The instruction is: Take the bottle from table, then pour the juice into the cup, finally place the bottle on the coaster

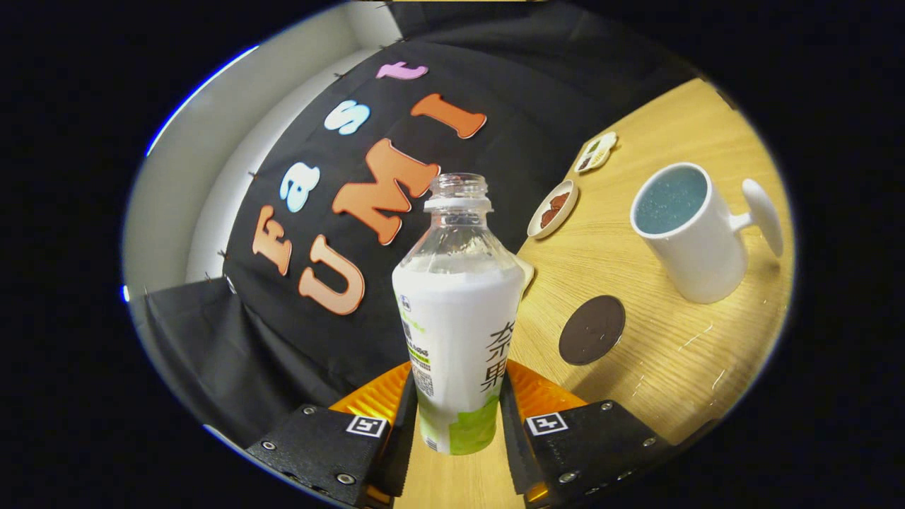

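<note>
Your gripper (458, 417) holds the uncapped juice bottle (456, 318) between both fingers low on its slick label, the table (679, 353) tilted beyond; light, squeezable plastic, so grip gently.

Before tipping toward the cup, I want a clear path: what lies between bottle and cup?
Gripper view: only the dark coaster on bare table, between the gripped bottle and cup.

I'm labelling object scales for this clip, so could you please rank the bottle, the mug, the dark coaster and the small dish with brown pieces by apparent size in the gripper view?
1. Bottle, held between the gripper fingers, so nearness inflates it.
2. Mug.
3. Coaster.
4. Dish, farther off, so its rank against the coaster is unsure.
</note>
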Demonstrator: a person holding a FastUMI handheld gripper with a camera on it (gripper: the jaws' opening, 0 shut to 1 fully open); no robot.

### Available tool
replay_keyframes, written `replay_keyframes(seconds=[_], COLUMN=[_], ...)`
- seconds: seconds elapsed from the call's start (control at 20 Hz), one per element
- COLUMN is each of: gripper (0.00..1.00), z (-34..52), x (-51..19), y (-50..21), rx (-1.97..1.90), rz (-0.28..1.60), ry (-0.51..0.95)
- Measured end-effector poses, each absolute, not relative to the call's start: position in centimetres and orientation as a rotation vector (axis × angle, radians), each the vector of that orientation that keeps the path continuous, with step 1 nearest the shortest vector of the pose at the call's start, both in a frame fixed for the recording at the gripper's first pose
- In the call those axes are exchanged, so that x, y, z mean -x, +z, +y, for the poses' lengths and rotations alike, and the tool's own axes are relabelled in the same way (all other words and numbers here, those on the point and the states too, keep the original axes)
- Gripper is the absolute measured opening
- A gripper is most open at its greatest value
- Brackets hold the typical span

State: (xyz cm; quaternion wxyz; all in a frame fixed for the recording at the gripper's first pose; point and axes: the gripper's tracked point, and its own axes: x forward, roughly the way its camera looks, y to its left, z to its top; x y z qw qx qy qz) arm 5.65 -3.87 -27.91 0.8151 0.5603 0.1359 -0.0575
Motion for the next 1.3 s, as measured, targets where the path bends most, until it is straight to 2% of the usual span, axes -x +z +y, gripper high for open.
replay_keyframes(seconds=[0.5, 1.3], gripper=[0.57, 0.57], z=[-5.9, -7.8], x=[-6.6, -7.4], y=[-28.0, -27.4], rx=[-1.519, -1.775], rz=[0.223, 0.187], ry=[-0.178, -0.263])
